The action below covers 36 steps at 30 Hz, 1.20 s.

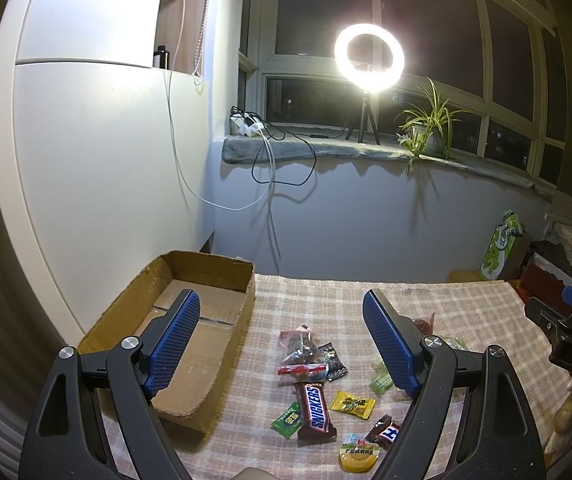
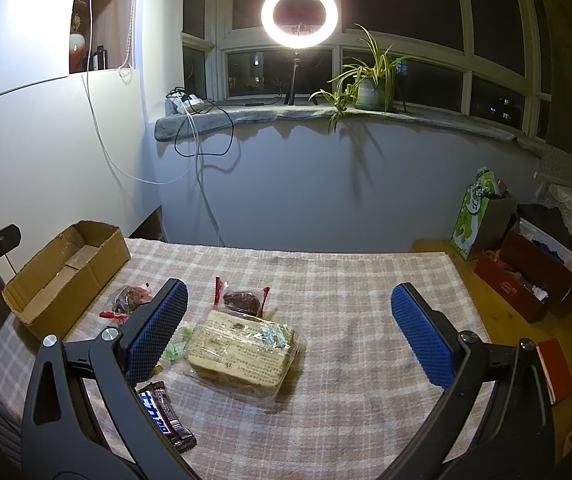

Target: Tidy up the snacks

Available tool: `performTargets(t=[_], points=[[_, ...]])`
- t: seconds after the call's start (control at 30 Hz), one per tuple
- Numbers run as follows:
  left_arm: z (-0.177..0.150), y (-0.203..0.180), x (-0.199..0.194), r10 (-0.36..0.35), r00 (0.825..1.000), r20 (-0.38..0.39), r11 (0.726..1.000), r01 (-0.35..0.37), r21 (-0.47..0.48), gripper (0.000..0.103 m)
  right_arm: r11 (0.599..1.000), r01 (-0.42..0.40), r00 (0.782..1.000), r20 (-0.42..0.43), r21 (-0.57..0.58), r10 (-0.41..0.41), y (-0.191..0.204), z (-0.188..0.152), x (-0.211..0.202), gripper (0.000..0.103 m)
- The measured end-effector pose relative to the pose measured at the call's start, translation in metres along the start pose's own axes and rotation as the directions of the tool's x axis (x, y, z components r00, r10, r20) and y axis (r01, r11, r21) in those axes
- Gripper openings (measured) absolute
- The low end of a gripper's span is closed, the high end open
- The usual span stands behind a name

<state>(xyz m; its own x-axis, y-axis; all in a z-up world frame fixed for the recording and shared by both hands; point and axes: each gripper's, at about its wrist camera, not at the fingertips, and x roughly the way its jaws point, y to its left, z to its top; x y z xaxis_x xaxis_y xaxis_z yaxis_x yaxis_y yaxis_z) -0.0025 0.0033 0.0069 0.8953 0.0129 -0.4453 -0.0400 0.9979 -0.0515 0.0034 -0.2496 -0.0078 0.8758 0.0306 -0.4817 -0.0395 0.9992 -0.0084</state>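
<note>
**Both jaws wide over the snack table**

My left gripper hangs above the checked cloth with its jaws spread wide and nothing between them. Its left finger sits over the open cardboard box, which rests at the cloth's left edge; I see only bare cardboard inside. Between my fingers lies a loose cluster of snacks: a Snickers bar, a green sachet just left of it, a yellow sachet to its right, a clear bag of dark sweets above, and a small black wrapper beside that bag. A dark chocolate bar and a round jelly cup lie nearest my right finger.

My right gripper is likewise wide open and holds nothing. A flat pack of biscuits lies between its fingers, with a red-edged packet of dark fruit touching its far side. The chocolate bar shows by my left finger, and the box stands well off to the left. A ring light and a potted plant stand on the windowsill.
</note>
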Motion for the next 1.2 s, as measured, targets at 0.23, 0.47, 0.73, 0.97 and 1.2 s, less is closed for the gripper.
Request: performTargets(t=[0.23,0.47,0.73,0.97,1.2], points=[[0.000,-0.001,0.000,-0.001,1.000,0.000,1.000,0.001,0.001,0.084,1.000,-0.003,1.000,-0.005,-0.001,0.003,0.001,-0.002,0.002,0.103],[0.000,-0.002,-0.001,-0.001,1.000,-0.001,1.000,0.001,0.001,0.084,1.000,-0.005,1.000,-0.007,-0.001,0.005,0.001,-0.002,0.003,0.103],[-0.001,-0.004,-0.001,-0.003,1.000,-0.003,1.000,0.003,0.004,0.084,1.000,-0.013,1.000,-0.014,-0.003,0.013,0.004,-0.006,0.007,0.103],[-0.003,-0.007,0.004,-0.012,1.000,-0.013,1.000,0.013,0.007,0.084,1.000,-0.025,0.999,-0.028,-0.003,0.025,0.001,-0.007,0.009,0.103],[-0.007,-0.009,0.008,-0.024,0.999,-0.030,1.000,0.024,0.011,0.084,0.999,-0.046,0.997,-0.054,0.001,0.046,-0.002,-0.008,0.015,0.103]])
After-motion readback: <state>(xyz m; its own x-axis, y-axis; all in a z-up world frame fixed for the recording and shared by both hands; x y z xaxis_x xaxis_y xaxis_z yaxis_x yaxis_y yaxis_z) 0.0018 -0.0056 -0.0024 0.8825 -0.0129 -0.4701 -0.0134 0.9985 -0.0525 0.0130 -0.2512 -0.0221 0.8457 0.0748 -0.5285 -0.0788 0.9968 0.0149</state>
